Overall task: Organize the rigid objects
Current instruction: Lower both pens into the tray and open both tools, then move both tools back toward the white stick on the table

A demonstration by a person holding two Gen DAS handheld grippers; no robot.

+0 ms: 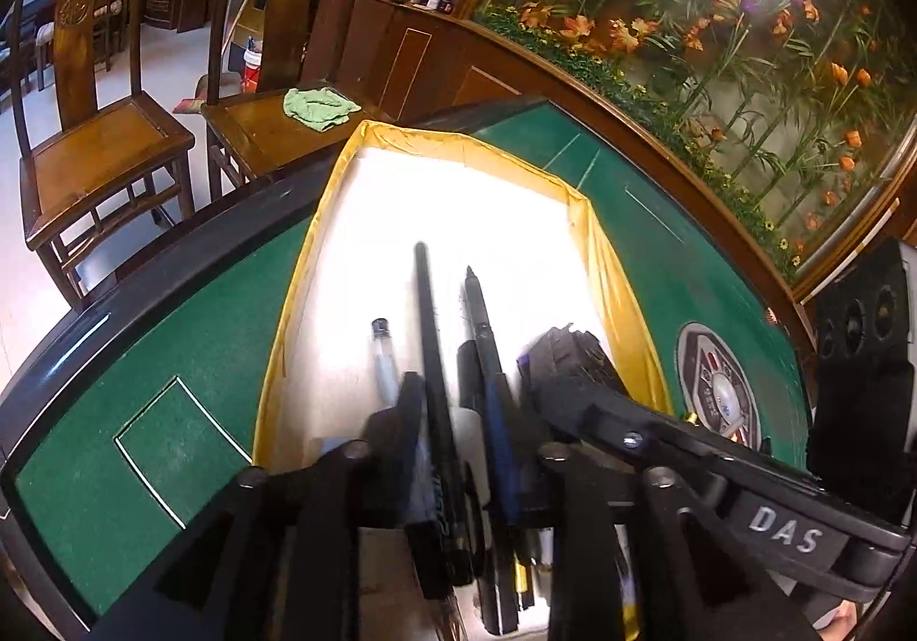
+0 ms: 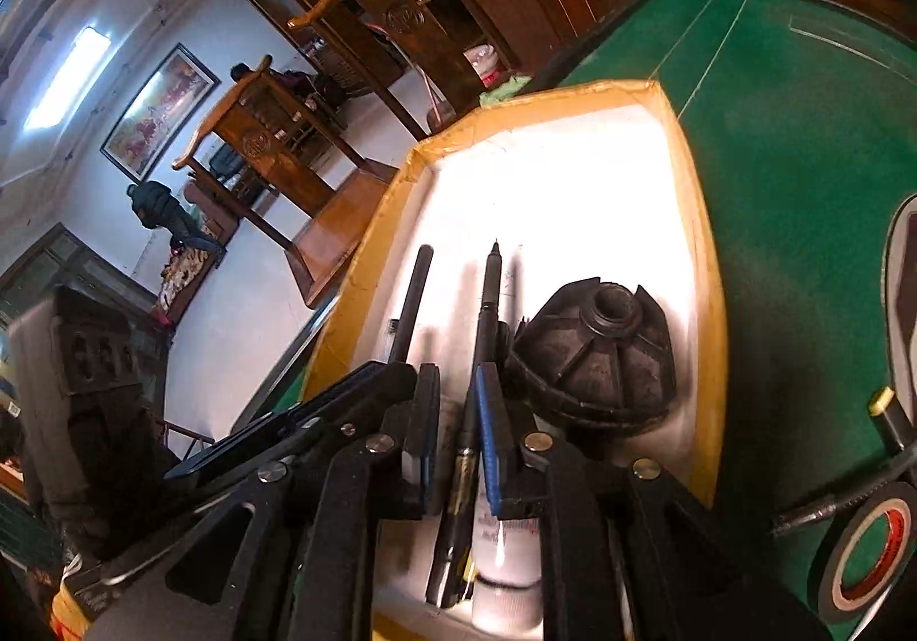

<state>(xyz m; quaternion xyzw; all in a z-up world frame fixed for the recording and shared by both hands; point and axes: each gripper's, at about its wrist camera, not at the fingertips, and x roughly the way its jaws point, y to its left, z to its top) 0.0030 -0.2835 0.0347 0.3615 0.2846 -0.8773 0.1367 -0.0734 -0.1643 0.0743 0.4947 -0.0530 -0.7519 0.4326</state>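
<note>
While both grippers hang low over the shallow white tray with the yellow taped rim (image 1: 596,239) (image 2: 696,262), the tray lies on the green felt desk (image 1: 659,217) (image 2: 791,136) and carries all the loose items.

Left gripper (image 1: 470,411): fingers set fairly narrow, one finger (image 1: 410,411) at 9 o'clock of a long black stick pen (image 1: 427,331), the other (image 1: 573,383) at 3 o'clock of a dark pen with a pointed tip (image 1: 478,320). Both pens run between the fingers toward 12 o'clock. Contact blurred; cannot tell if anything is gripped.

Clear-barrelled pen with dark cap (image 1: 384,354) lies just beside the left finger, at its 10 o'clock.

Right gripper (image 2: 458,411): fingers narrow, blue-edged pad (image 2: 492,429) close against the pointed-tip pen (image 2: 490,291), which passes between them. Other finger (image 2: 427,411) a little apart from it. Firm grip not certain. Black stick pen (image 2: 414,291) lies at 11 o'clock, beside the left gripper's arm.

Black ribbed round plastic part with central hub (image 2: 602,348) (image 1: 573,354) sits in the tray at 2 o'clock of the right fingers, touching or nearly so.

White cylindrical bottle (image 2: 507,555) lies under the right fingers at 6 o'clock.

Roll of black tape with red core (image 2: 859,549) rests on the felt at 4 o'clock, outside the tray
</note>
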